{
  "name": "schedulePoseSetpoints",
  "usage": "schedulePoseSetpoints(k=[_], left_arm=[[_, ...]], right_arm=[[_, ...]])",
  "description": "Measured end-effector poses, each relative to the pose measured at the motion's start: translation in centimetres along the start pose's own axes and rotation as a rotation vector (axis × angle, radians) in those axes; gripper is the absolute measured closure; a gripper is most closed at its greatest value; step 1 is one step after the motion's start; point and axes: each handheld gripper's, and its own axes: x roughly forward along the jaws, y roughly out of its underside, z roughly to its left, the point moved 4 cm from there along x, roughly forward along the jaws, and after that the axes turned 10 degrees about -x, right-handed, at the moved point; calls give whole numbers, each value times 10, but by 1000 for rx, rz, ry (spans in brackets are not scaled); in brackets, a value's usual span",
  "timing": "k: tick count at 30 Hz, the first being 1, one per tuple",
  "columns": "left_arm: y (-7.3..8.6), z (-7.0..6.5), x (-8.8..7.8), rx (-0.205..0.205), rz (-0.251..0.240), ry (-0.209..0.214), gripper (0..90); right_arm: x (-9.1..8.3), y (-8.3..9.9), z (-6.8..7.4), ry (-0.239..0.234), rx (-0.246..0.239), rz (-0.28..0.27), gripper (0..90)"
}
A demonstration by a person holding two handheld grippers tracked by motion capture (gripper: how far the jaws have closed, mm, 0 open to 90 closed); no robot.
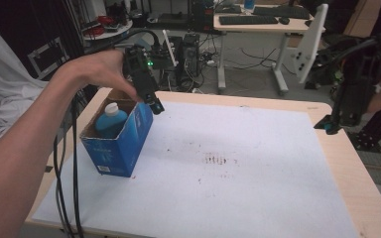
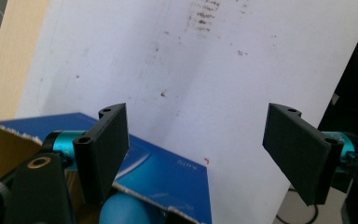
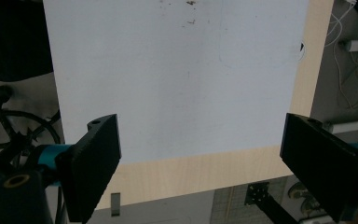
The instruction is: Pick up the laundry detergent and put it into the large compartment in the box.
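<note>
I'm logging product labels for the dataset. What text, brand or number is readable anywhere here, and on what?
Nothing is legible.
Blue box: a white label low on its side, too small to read.
Blue box, in the left gripper view: faint print on its side, blurred.
Bottle in the box: no print visible.

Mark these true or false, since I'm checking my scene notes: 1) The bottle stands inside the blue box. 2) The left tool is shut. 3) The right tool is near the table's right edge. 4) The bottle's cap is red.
1) True: the bottle stands inside the blue box.
2) False: the left tool is open, above the box.
3) True: the right tool is near the right edge of the table.
4) False: the cap is white.
</note>
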Motion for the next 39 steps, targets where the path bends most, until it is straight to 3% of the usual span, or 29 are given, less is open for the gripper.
schedulePoseSetpoints(k=[4,14,29,39], left_arm=[[-9,-12,12,47,12,3,194],[-25,-36,50,97,53,50,187],[-31,-60,110,167,128,97,187],[-32,-62,120,182,157,95,187]], right_arm=[[0,-3,0,0,-1,3,115],[-4,-9,-1,10,3,-5,114],[-6,-14,-4,21,12,-25,114],[-4,-16,-6,15,13,-23,114]])
